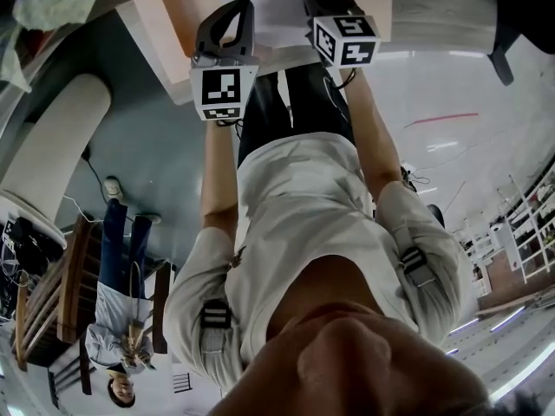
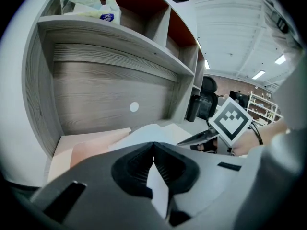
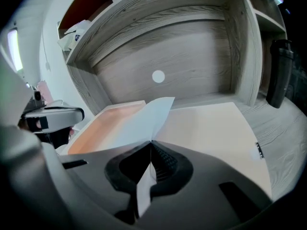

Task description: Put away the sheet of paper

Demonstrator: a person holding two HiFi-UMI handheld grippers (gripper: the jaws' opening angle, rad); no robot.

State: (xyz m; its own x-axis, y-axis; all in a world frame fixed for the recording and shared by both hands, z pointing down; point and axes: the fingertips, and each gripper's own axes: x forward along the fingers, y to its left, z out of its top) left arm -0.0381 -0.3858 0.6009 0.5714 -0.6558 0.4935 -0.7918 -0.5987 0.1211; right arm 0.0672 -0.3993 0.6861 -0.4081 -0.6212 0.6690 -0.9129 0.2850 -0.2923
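A white sheet of paper is held at its near edge by both grippers and hangs over an open pale pink box on the desk. My left gripper is shut on the sheet's left part, and the paper runs down between its pads. My right gripper is shut on the right part, where the sheet bends upward into a fold. In the head view the left gripper and right gripper sit side by side at the top, with the sheet between them.
A grey wood shelf unit with a white round sticker on its back wall stands behind the box. The box's flat lid lies to the right. A black bottle stands at the right, and a plastic bag sits on the upper shelf.
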